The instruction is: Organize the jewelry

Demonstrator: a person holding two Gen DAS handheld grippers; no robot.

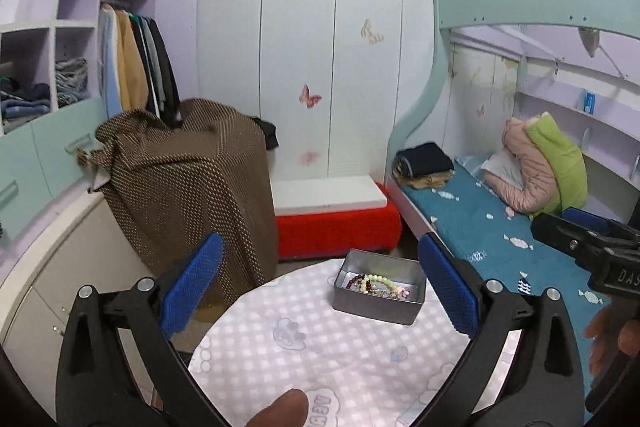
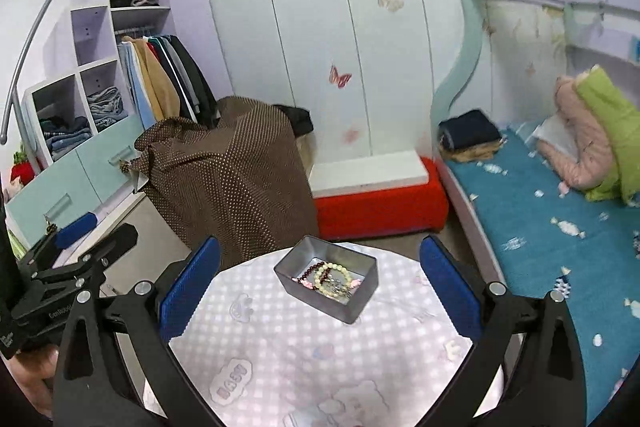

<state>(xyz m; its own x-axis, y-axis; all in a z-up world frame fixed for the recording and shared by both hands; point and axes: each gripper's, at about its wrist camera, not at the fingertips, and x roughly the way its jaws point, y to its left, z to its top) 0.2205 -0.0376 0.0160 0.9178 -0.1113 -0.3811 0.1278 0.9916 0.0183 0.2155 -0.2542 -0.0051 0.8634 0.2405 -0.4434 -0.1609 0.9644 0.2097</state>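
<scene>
A: Jewelry sits inside the grey metal tin: pale green bead bracelet on top, dark red bead strand beside it, some small silvery/pink bits tangled underneath. Can't separate the small pcs at this res.

B: Tin position?

A: On the round table w/ pink check cloth, toward its far edge. Lid off, or none in view. Probably placed there so both claws reach in from above w/o crossing.

B: Left gripper state?

A: Jaws spread wide, blue pads well apart, nothing between them. Held above the table, pointed forward. Tin appears framed between the pads, nearer the right-hand pad, but ahead of the tips, no contact.

B: Right gripper?

A: Same: wide open, empty. In its view the tin sits between the pads, slightly fwd, jewelry visible at the bottom. Not touching either.

B: Why both held back?

A: My read: neutral hover, either pre-pick or all pcs already dropped in. Can't tell which from this alone. No loose jewelry seen on the cloth, which leans toward mostly done.

B: Risks if a pick follows?

A: Strands overlap; grabbing one likely drags another. Tin walls limit how the jaws can enter.
</scene>
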